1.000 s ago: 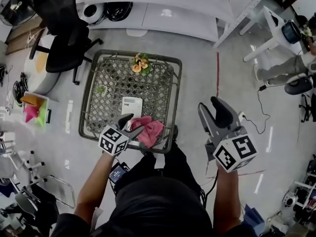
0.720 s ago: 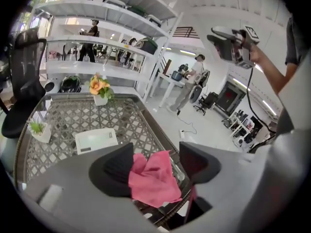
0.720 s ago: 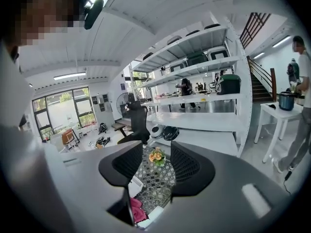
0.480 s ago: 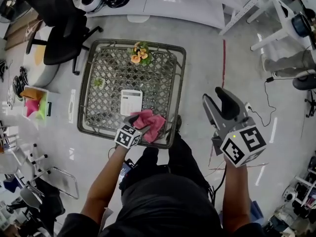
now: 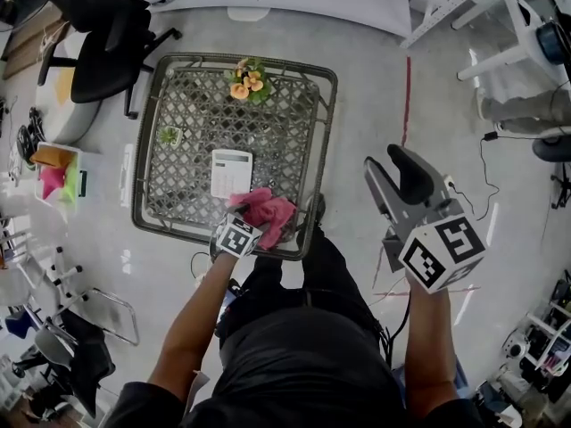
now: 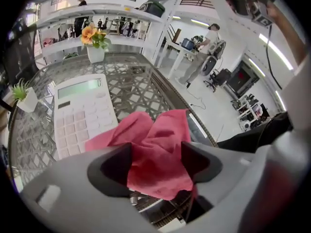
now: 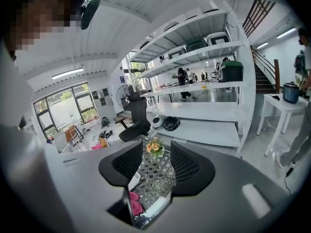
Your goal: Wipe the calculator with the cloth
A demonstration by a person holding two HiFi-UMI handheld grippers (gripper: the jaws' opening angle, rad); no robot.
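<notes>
In the head view, the left gripper [image 5: 252, 214] reaches down to the near edge of a rectangular glass-topped table with a woven lattice frame [image 5: 147, 205]. Its tips are at a crumpled pink fabric cloth [image 5: 272, 210], which lies against the near end of a flat white plastic calculator [image 5: 231, 173]. The right gripper [image 5: 393, 168] hangs over the floor, beside the table. In the left gripper view, the jaws have just been opening and stand spread wide, with the cloth [image 6: 155, 144] bunched between them on the table and the calculator [image 6: 82, 113] just beyond. In the right gripper view, the jaws stand apart with nothing between them, and the table [image 7: 155, 176] shows through the gap.
</notes>
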